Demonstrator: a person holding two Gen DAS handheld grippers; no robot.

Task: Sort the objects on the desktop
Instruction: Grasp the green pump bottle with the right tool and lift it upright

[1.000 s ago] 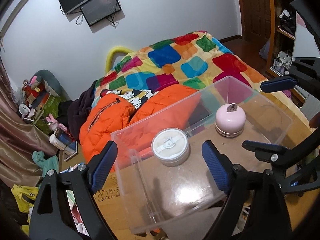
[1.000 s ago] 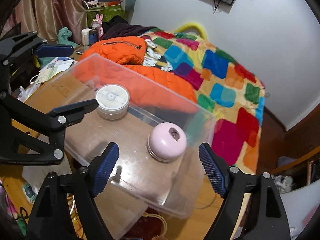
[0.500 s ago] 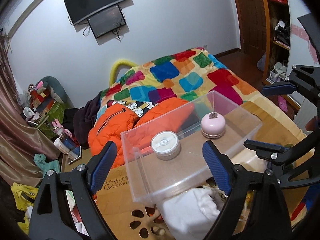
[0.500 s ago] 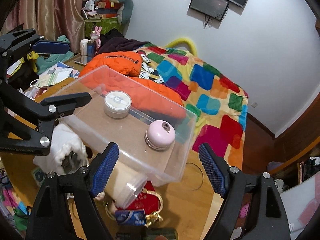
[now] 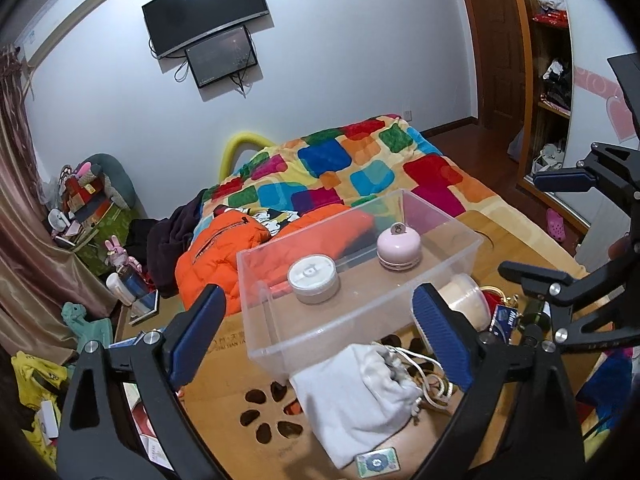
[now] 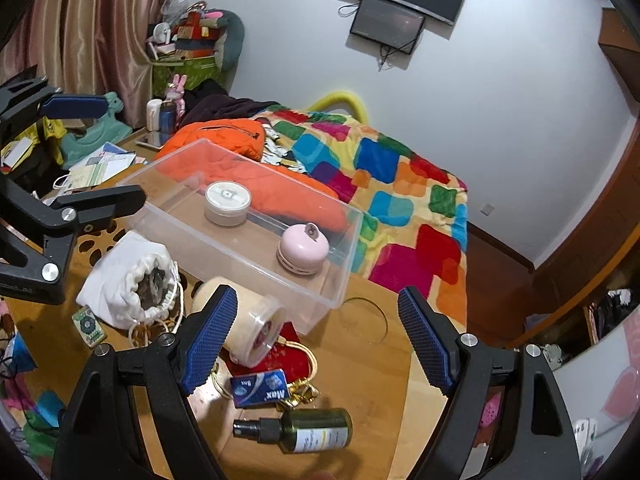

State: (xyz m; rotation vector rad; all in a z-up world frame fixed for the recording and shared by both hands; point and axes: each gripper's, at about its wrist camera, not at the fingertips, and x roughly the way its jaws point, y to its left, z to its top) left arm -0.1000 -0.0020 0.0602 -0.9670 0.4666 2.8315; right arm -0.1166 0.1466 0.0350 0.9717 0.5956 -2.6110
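Observation:
A clear plastic box (image 5: pixel 340 330) (image 6: pixel 240 256) stands on the wooden table (image 6: pixel 360 360). It holds a white round jar (image 5: pixel 313 283) (image 6: pixel 227 202) and a pink round device (image 5: pixel 398 248) (image 6: pixel 303 250). In front of it lie a white drawstring pouch (image 5: pixel 356 392) (image 6: pixel 128 280), a cream jar (image 6: pixel 248 328) on its side, a blue box (image 6: pixel 260 388), a green spray bottle (image 6: pixel 304 430) and a small green card (image 5: pixel 378 460). My left gripper (image 5: pixel 318 300) hovers short of the box with its jaws opening and nothing between them. My right gripper (image 6: pixel 316 296) stands open and empty above the cream jar.
A bed with a colourful quilt (image 5: pixel 360 168) and an orange jacket (image 5: pixel 224 248) lies just beyond the table's far edge. Papers (image 6: pixel 100 164) and clutter fill the left end. A red pouch (image 6: pixel 288 354) sits under the cream jar. The tabletop has cut-out holes (image 5: pixel 260 416).
Both grippers have drawn back and up from the box, which now looks smaller. The pouch, cream jar, blue box and spray bottle have come into view. The left jaws stand slightly wider.

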